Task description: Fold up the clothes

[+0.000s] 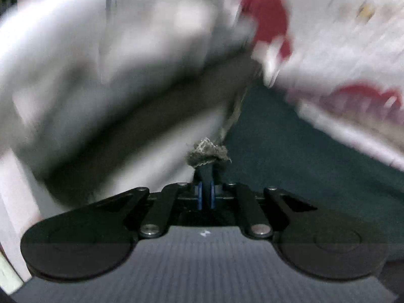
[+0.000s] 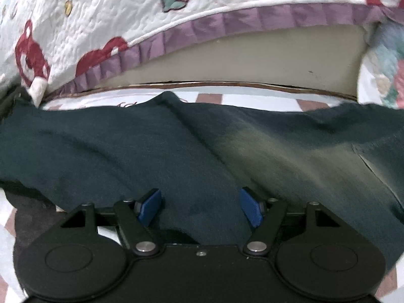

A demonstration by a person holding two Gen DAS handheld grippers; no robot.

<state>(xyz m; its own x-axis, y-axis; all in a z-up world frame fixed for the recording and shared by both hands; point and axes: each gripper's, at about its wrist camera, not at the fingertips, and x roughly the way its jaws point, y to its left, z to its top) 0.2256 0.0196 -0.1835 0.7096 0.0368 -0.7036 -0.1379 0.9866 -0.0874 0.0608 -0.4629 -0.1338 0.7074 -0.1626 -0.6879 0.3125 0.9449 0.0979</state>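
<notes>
Left gripper (image 1: 206,174) closed, blue pads together, pinching a small frayed grey-brown tuft of cloth edge (image 1: 207,152) at the fingertips. From that tuft a thin strand or seam running up and away toward blurred pale fabric (image 1: 113,58); whether the tuft belongs to the dark garment cannot be told. Left view heavily motion-blurred; dark teal garment (image 1: 290,151) visible right of the fingers, white quilt with red print (image 1: 328,38) above it. Right gripper (image 2: 200,207) wide open, blue pads (image 2: 150,208) well apart, nothing clamped; teal garment (image 2: 176,151) spread flat beneath and ahead of the fingers, wrinkled, with a faded lighter patch to the right. Garment lying on a pink-and-white checked sheet (image 2: 252,98), far edge near a beige panel (image 2: 252,58). Quilt (image 2: 113,12) with strawberry motif and purple ruffle hanging over the panel's top.
</notes>
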